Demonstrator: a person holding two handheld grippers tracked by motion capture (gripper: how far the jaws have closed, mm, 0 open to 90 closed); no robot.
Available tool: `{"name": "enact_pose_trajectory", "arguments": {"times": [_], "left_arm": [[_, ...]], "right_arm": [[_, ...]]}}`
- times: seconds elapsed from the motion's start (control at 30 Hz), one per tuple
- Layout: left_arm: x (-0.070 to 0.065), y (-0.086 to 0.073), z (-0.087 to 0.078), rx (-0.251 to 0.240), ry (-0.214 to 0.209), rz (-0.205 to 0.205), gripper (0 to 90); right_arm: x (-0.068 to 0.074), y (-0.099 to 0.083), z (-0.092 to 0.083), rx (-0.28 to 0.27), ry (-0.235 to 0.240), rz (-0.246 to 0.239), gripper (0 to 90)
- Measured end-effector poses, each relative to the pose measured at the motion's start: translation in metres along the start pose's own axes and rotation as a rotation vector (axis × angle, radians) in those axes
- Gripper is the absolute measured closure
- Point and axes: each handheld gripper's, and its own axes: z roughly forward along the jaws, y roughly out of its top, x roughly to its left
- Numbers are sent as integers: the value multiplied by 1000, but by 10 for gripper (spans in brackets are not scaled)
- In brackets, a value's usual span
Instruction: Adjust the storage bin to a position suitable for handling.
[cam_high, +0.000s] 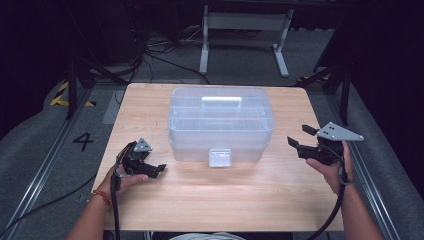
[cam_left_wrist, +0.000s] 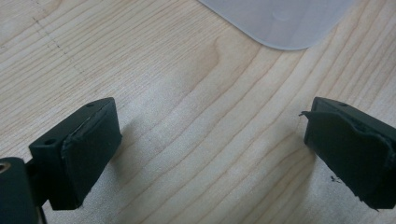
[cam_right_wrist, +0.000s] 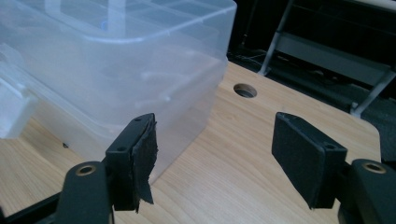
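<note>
From the high view you've got the whole layout: a clear plastic organizer box sits in the middle of the wooden table, lid down, white handle on top and a latch on the side facing you. Your left gripper is low on the table, just off the box's near left corner. Your right gripper is held up off the box's right end, not touching it. On the floor to the left there's a "4" you can read, plus yellow-black hazard tape. The dividers inside the box are hazy, so I can't tell what's in it.

Left gripper view: your left gripper looks straight down at bare wood, jaws spread wide, nothing between them. Just one rounded corner of the box pokes in at the top, cut off.

Right gripper view: your right gripper is also wide open and holding nothing. Here you see the box's end wall up close, just beyond the left-hand jaw, with the latch cut off by the frame edge. There's also a round hole in the table that the high view doesn't really show. That jaw's pad looks frayed at the edge.
</note>
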Motion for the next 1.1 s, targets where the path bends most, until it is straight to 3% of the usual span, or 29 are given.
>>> {"name": "enact_pose_trajectory", "arguments": {"times": [0.2, 0.63, 1.1], "left_arm": [[0, 0, 0, 3, -1, 0, 41], [0, 0, 0, 1, 1, -1, 41], [0, 0, 0, 0, 1, -1, 41]], "right_arm": [[10, 20, 9, -2, 32, -48, 317], [21, 57, 28, -19, 75, -85, 324], [36, 100, 61, 11, 103, -137, 373]]}}
